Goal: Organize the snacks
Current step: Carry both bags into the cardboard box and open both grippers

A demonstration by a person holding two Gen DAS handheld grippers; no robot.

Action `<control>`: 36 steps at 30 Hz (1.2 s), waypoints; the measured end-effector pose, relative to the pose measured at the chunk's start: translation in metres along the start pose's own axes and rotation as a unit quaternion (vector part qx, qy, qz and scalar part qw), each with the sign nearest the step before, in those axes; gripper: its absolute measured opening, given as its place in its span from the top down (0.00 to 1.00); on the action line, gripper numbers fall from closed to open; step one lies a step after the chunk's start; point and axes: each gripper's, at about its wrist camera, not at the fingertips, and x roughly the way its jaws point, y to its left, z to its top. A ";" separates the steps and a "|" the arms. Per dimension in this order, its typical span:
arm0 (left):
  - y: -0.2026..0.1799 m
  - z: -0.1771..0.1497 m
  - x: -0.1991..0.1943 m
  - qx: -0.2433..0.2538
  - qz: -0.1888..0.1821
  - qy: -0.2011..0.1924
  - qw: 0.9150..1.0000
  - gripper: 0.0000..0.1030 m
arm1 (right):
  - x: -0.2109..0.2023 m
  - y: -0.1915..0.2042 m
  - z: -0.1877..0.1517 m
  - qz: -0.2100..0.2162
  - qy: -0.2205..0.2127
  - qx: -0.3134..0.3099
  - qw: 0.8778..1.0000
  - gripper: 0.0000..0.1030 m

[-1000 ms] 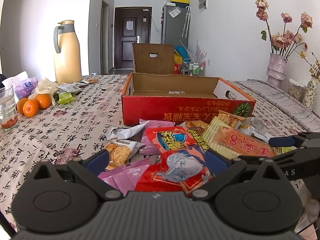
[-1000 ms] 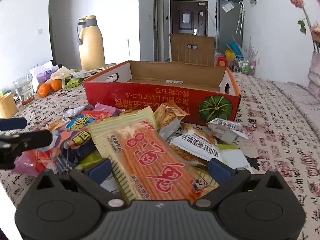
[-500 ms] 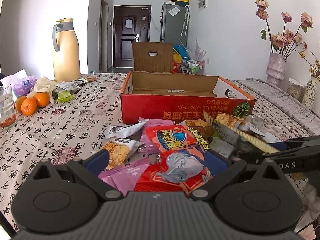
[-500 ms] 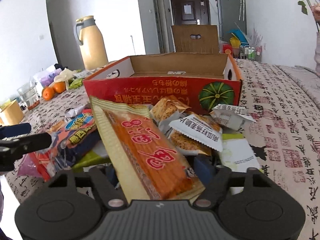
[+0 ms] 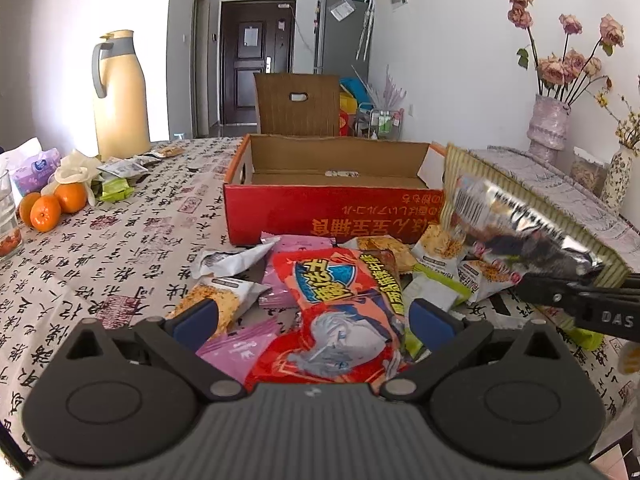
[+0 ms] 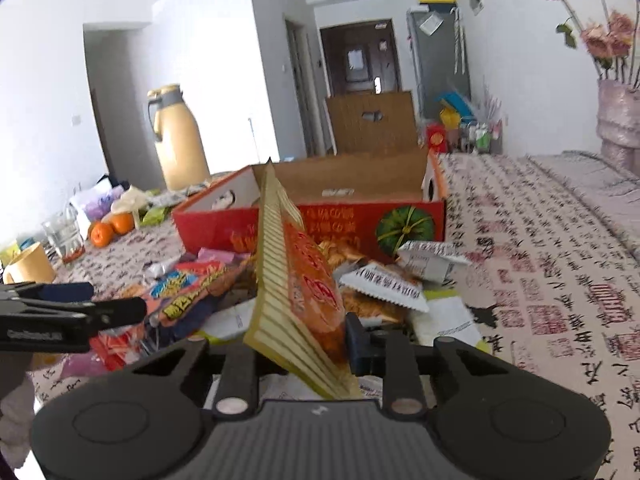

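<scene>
A long orange snack packet (image 6: 304, 272) with a striped yellow border stands on edge between the jaws of my right gripper (image 6: 300, 344). The jaws are closing and the pads press on its near end. In the left wrist view the packet (image 5: 520, 216) hangs tilted above the pile, silver back showing, held by the right gripper (image 5: 560, 292). My left gripper (image 5: 314, 320) stands open low over a red cartoon snack bag (image 5: 336, 320) and is not gripping it. Behind the pile is an open red cardboard box (image 5: 320, 216) with only one small item on its floor.
Several small packets (image 5: 224, 300) lie scattered in front of the box on the printed tablecloth (image 5: 120, 248). A yellow thermos (image 5: 120, 96), oranges (image 5: 52, 208) and a glass (image 5: 6, 216) stand at the left. Flower vases (image 5: 548, 120) stand at the right.
The right jaws have gone from wide open to closed on the orange packet. The packet has turned from flat onto its edge and risen off the pile. The left gripper has stayed put.
</scene>
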 end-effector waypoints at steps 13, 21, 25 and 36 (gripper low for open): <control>-0.025 0.003 0.032 0.012 0.018 0.058 0.998 0.15 | -0.009 -0.003 -0.005 -0.012 -0.022 0.016 1.000 0.77; -0.027 0.004 0.033 0.014 0.007 0.060 0.998 0.48 | -0.012 -0.003 -0.008 -0.005 -0.027 0.020 0.999 0.77; -0.028 0.006 0.029 0.016 0.006 0.055 0.998 0.49 | -0.014 -0.003 -0.008 -0.006 -0.030 0.021 0.999 0.77; -0.033 0.030 0.006 0.018 -0.005 0.009 1.000 0.50 | -0.018 0.000 0.002 -0.008 -0.049 0.018 0.999 0.77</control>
